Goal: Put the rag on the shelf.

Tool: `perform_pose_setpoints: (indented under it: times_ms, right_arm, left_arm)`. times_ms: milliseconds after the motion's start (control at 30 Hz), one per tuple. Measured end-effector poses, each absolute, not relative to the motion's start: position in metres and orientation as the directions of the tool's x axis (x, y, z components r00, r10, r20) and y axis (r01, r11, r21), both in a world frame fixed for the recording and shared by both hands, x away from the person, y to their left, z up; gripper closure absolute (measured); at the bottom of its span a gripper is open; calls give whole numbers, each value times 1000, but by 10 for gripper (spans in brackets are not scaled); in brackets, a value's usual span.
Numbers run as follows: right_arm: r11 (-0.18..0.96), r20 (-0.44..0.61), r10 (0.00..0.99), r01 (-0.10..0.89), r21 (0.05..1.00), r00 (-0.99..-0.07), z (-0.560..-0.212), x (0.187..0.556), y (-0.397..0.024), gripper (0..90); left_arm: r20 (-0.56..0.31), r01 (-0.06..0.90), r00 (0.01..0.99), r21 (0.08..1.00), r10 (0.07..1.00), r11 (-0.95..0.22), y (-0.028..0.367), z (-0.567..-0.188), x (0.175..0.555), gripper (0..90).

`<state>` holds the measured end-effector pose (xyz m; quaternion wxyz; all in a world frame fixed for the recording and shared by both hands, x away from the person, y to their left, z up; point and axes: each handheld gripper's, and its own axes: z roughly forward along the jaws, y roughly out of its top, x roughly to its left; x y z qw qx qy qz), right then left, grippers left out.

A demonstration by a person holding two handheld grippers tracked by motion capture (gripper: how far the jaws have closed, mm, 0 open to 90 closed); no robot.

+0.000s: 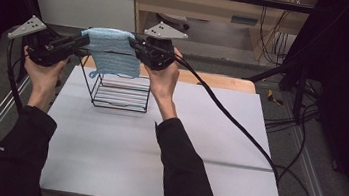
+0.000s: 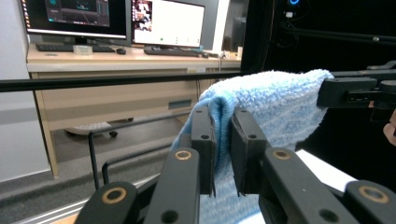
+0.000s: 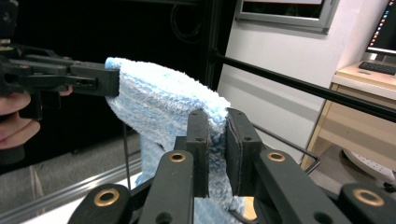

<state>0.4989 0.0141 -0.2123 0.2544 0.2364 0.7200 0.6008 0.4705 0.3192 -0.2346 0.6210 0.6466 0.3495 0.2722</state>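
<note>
High view, towel: you hold the light blue towel (image 1: 112,52) stretched between both tools, above the black wire rack (image 1: 120,91) that stands toward the table's (image 1: 166,147) far left corner; its lower edge hangs touching or just over the rack's top.
High view, tools: your left gripper (image 1: 85,40) has one top corner, your right gripper (image 1: 133,43) the other.
High view, risk: if one end dips, the cloth could catch a wire and drag the light rack across the smooth white tabletop.
Left gripper view, state: your jaws are pressed onto a folded edge of the towel (image 2: 275,107), with little cloth between the pads.
Left gripper view, risk: pulling your hands further apart could slide that thin fold out.
Right gripper view, state: your jaws are pinching a thick bunch of towel (image 3: 168,107).
Right gripper view, texture: fluffy looped terry, soft and limp, sagging between the two grips; the rack is thin, rigid wire.
</note>
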Motion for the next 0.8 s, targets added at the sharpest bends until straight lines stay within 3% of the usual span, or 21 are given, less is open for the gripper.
perform_pose_setpoints:
  times_ms: [267,500,633,800]
  right_arm:
    - [227,-133,623,15,974,-771,-217,486,16,809]
    - [239,-110,594,44,970,-797,-226,482,13,809]
    - [267,-123,580,45,963,-806,-230,480,14,811]
    - [296,-138,568,45,954,-811,-233,478,16,810]
  left_arm:
    - [-63,127,612,992,788,-19,321,-244,457,795]
    - [-42,156,606,985,794,-67,320,-243,447,768]
    - [-65,165,598,985,799,-43,325,-230,440,733]
    - [-98,161,576,987,812,5,329,-211,433,758]
